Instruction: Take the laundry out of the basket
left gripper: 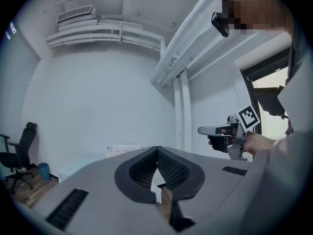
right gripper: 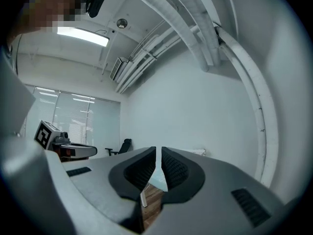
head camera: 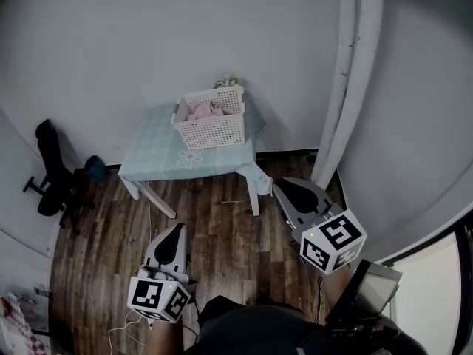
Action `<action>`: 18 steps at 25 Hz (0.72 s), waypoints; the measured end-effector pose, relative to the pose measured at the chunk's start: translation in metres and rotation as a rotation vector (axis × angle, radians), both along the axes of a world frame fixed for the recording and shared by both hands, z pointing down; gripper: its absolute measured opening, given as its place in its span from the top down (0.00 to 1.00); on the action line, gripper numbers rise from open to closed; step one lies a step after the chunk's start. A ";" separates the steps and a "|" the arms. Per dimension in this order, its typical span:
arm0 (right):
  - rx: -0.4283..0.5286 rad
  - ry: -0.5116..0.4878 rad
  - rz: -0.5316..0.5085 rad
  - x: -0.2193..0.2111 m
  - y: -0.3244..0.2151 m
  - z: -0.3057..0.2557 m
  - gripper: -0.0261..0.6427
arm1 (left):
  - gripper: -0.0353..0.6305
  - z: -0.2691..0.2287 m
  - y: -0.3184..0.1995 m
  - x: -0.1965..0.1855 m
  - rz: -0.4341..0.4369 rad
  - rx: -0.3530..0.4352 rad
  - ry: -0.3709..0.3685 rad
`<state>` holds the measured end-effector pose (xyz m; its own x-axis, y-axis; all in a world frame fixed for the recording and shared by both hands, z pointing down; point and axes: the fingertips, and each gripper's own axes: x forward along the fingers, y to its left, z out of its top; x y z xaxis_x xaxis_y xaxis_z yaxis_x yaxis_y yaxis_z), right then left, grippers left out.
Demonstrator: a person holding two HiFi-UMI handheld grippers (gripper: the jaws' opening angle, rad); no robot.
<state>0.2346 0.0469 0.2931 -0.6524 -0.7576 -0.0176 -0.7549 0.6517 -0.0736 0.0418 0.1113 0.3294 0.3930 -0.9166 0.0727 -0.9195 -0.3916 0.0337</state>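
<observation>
A white laundry basket stands on a small table against the far wall, with pink laundry inside it. In the left gripper view the basket shows far off, just above the jaws. My left gripper is low in the head view, over the wooden floor, shut and holding nothing. My right gripper is to its right, nearer the table's corner, also shut with nothing between its jaws. Both grippers are well short of the basket. The left gripper view also shows the right gripper in a hand.
A black office chair and a blue bin stand left of the table. A white pillar with pipes rises on the right. A cable lies on the floor near my left side.
</observation>
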 end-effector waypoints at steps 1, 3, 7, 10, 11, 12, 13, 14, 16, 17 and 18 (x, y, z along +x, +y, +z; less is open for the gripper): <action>0.001 0.002 -0.006 -0.003 -0.006 0.000 0.93 | 0.94 0.000 -0.006 -0.003 -0.006 -0.001 0.000; 0.000 0.003 -0.013 -0.010 -0.020 0.000 0.92 | 0.94 0.000 -0.019 -0.010 -0.012 -0.001 0.000; -0.014 0.023 -0.030 -0.028 -0.052 0.008 0.89 | 0.94 0.005 -0.054 -0.024 -0.008 -0.001 0.015; -0.029 0.056 -0.046 -0.047 -0.079 0.015 0.80 | 0.94 0.011 -0.084 -0.038 -0.003 -0.012 0.047; -0.034 0.062 -0.051 -0.054 -0.088 0.016 0.78 | 0.94 0.012 -0.095 -0.044 -0.006 -0.012 0.035; -0.038 0.065 -0.054 -0.062 -0.098 0.016 0.77 | 0.94 0.011 -0.105 -0.051 -0.006 -0.006 0.017; -0.042 0.066 -0.053 -0.070 -0.108 0.015 0.75 | 0.94 0.009 -0.116 -0.057 0.000 0.002 0.005; -0.044 0.068 -0.050 -0.077 -0.118 0.013 0.74 | 0.94 0.007 -0.127 -0.064 0.010 0.010 0.005; -0.042 0.072 -0.039 -0.093 -0.138 0.007 0.71 | 0.94 0.003 -0.148 -0.079 0.030 0.017 0.026; -0.041 0.075 -0.034 -0.101 -0.147 0.005 0.70 | 0.94 0.002 -0.158 -0.087 0.038 0.020 0.035; -0.043 0.081 -0.030 -0.108 -0.156 0.004 0.69 | 0.94 0.002 -0.168 -0.095 0.046 0.021 0.040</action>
<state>0.1261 -0.1092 0.2973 -0.6726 -0.7369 0.0681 -0.7399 0.6715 -0.0410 -0.0529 -0.0567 0.3311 0.4368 -0.8988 0.0369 -0.8987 -0.4343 0.0614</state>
